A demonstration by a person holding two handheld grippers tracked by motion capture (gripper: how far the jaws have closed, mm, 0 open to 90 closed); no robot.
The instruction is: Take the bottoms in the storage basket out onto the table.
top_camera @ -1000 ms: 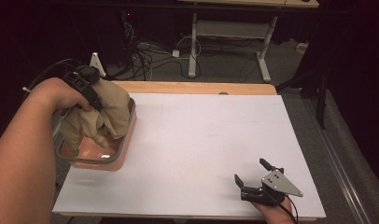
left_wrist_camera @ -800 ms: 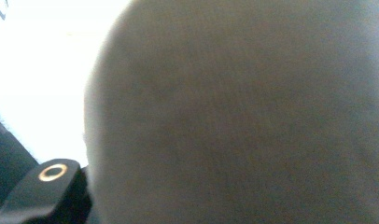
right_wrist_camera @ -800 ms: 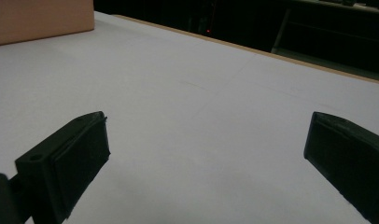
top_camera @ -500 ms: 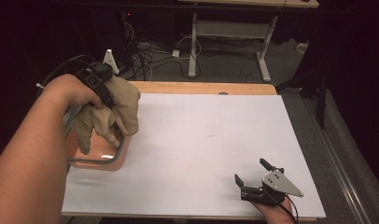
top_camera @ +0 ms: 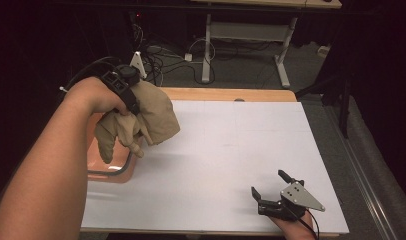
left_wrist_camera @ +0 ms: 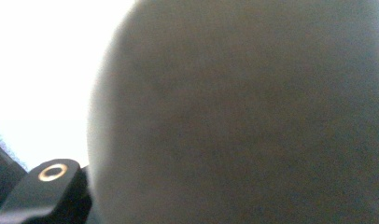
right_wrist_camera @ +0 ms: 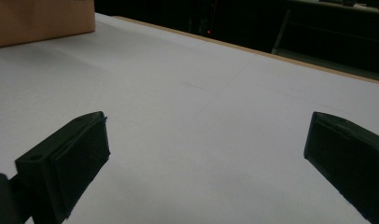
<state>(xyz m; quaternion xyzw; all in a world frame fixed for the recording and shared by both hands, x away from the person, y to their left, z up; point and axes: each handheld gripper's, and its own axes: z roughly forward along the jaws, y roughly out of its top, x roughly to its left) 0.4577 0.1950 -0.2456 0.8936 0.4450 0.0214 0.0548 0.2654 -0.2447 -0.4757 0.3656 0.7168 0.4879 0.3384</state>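
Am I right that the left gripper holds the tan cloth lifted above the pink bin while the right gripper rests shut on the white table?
Not quite: the right gripper stands open, as the right gripper view shows. The left gripper does hold the tan cloth above the pink bin.

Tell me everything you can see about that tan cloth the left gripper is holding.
The cloth is tan and looks like soft, thick fabric, bunched into rounded folds with a few lobes drooping down. It hangs in the air from the left gripper, which is shut on its top, above the right edge of the pinkish bin and the white table. It does not seem to touch either. In the left gripper view it is a blurred grey-tan mass close to the lens.
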